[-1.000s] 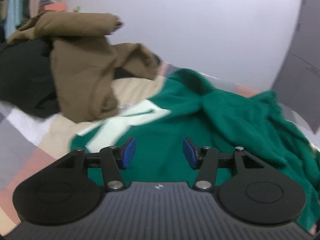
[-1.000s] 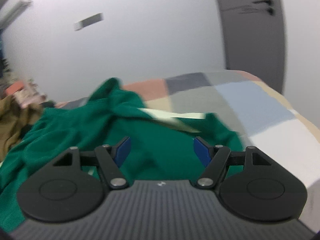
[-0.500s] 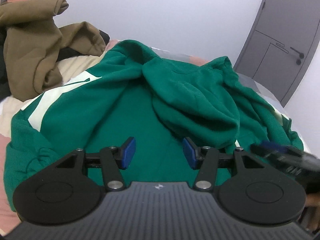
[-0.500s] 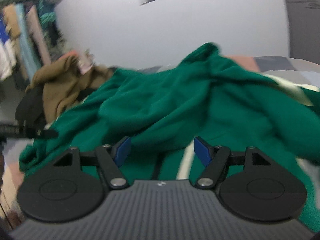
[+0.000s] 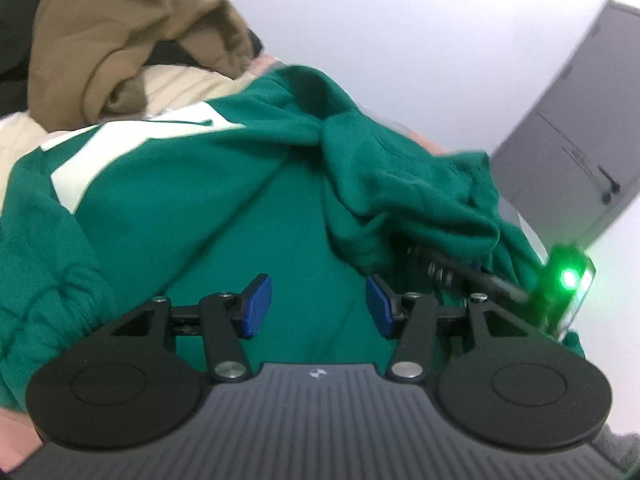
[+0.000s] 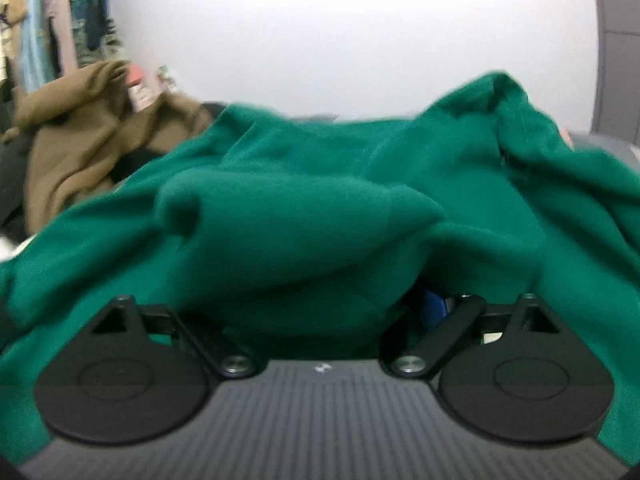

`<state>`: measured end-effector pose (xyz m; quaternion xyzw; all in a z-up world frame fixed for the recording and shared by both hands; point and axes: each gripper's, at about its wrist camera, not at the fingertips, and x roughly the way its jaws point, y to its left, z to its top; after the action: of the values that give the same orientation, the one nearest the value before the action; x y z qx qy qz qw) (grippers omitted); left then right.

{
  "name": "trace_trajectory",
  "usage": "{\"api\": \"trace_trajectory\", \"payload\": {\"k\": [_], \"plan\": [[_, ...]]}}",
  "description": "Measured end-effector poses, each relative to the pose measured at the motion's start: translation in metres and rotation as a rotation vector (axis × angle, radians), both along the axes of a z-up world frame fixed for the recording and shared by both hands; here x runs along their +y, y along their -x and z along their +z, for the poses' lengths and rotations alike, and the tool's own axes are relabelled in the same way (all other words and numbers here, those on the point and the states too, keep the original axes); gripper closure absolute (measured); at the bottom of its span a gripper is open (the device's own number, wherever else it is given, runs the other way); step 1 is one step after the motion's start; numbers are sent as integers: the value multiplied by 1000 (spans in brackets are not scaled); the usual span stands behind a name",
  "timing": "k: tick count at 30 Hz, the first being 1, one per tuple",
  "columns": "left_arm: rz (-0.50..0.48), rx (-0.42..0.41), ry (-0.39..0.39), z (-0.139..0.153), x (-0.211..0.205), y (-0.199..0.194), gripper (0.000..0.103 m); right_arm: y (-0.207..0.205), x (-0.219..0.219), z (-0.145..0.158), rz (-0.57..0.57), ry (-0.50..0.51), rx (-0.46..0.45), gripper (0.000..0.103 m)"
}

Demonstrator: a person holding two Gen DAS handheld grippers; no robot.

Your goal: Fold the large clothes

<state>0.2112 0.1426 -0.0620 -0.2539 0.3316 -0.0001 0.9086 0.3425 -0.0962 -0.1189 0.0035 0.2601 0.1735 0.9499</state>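
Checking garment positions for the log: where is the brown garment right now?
The brown garment lies heaped at upper left in both wrist views, behind the green sweatshirt, partly over a dark garment; the clothes rack stands behind it.

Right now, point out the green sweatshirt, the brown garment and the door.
green sweatshirt [image 5: 192,216], left wrist view, flat green body panel.
brown garment [image 5: 120,36], left wrist view, crumpled middle fold.
door [image 5: 568,148], left wrist view, grey panel face.
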Motion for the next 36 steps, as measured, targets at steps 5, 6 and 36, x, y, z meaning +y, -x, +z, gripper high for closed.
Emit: {"api": "trace_trajectory", "payload": {"k": [5, 6, 36], "plan": [[34, -4, -16, -10, 18, -26, 45, -67, 11, 20, -45, 36, 0, 61], [34, -8, -20, -12, 21, -33, 45, -82, 12, 28, -58, 39, -1, 64], [-37, -62, 7, -61, 19, -100, 45, -302, 21, 171, -286, -29, -227, 29]]}}
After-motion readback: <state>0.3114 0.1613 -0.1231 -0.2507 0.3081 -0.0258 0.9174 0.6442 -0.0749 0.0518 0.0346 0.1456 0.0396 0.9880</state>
